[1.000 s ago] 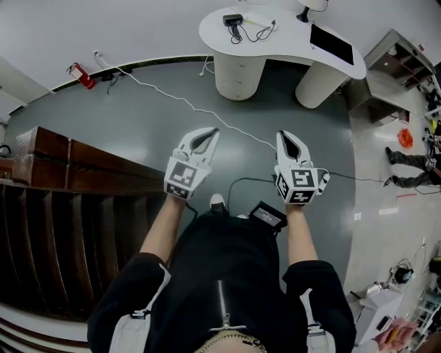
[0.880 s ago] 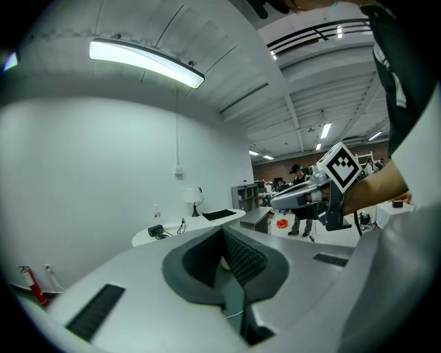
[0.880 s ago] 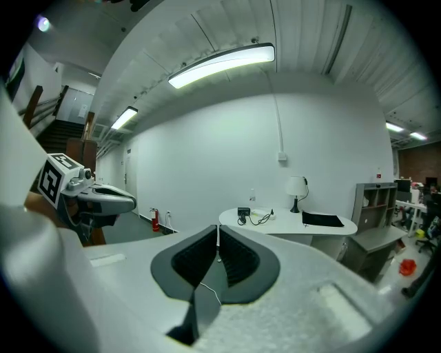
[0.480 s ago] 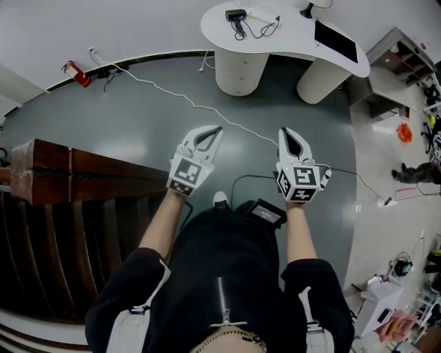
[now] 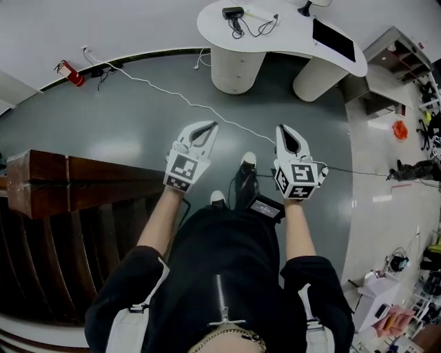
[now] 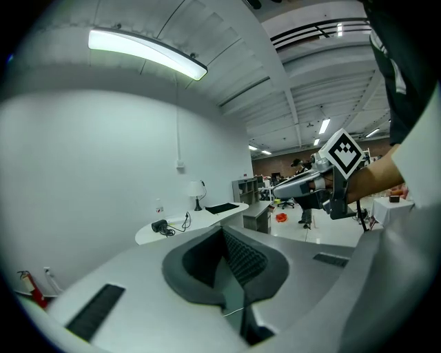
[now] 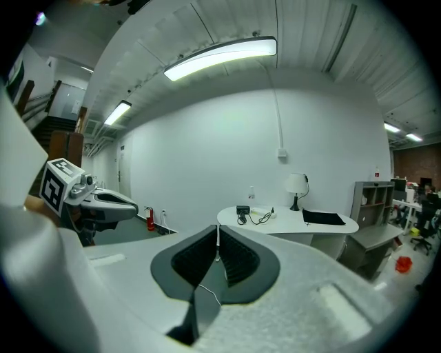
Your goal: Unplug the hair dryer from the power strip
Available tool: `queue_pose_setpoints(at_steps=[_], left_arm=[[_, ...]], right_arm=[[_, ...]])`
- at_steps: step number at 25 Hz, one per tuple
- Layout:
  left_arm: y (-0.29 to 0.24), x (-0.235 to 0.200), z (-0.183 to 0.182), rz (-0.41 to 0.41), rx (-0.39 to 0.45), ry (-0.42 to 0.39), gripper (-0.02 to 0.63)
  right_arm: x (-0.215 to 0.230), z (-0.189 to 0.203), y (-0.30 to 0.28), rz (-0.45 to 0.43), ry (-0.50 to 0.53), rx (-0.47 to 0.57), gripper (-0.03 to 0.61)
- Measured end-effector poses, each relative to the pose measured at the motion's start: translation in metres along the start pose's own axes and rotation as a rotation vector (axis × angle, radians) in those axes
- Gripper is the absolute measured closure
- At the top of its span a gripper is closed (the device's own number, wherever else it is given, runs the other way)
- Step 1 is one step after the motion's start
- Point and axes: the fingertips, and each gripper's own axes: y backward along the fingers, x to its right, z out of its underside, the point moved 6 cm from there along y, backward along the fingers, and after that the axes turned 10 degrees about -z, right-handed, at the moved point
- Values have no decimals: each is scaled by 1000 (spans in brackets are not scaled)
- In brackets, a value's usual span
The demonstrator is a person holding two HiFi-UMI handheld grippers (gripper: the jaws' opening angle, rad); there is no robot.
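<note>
Across the middle of the head view, the left white two-jaw gripper [image 5: 213,126] and the right white two-jaw gripper [image 5: 281,129] are held side by side above the grey floor [image 5: 138,131], apart from each other. Each gripper's own view shows its ribbed dark pads [image 6: 241,258] pressed together with nothing between them.

At the top of the head view stands a curved white desk [image 5: 275,34], well apart from both grippers. On it lies the small black hair dryer [image 5: 233,12] with its looped cord (too small to make out its plug).

Only the head view shows the thin white cable [image 5: 172,95] snaking over the floor and the dark brown wooden steps [image 5: 76,186] at left. The right gripper view shows the white-shaded table lamp [image 7: 296,183] whole, right of the dryer, where the head view cuts it off at its top edge. The gripper views alone show a long ceiling light [image 7: 220,56].
</note>
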Motion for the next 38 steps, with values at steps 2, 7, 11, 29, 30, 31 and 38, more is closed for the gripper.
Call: queue_pose_setpoints(at_steps=[2, 7, 11, 29, 30, 31, 38], left_arm=[[-5, -3, 1, -6, -3, 3, 603], [-20, -14, 0, -14, -11, 3, 603], [-43, -25, -1, -18, -21, 2, 603], [-197, -67, -32, -30, -74, 14, 603], [-205, -68, -35, -35, -75, 14, 603], [-212, -70, -37, -39, -77, 12, 603], [-269, -70, -52, -63, -86, -5, 603]], right_arm=[[3, -2, -8, -12, 1, 2, 573], [9, -9, -34, -48, 7, 6, 572], [23, -14, -59, -72, 9, 4, 572], [153, -53, -173, -132, -21, -14, 572], [160, -56, -178, -135, -21, -12, 572], [167, -59, -182, -138, -21, -9, 572], [223, -69, -204, -157, -17, 2, 572]])
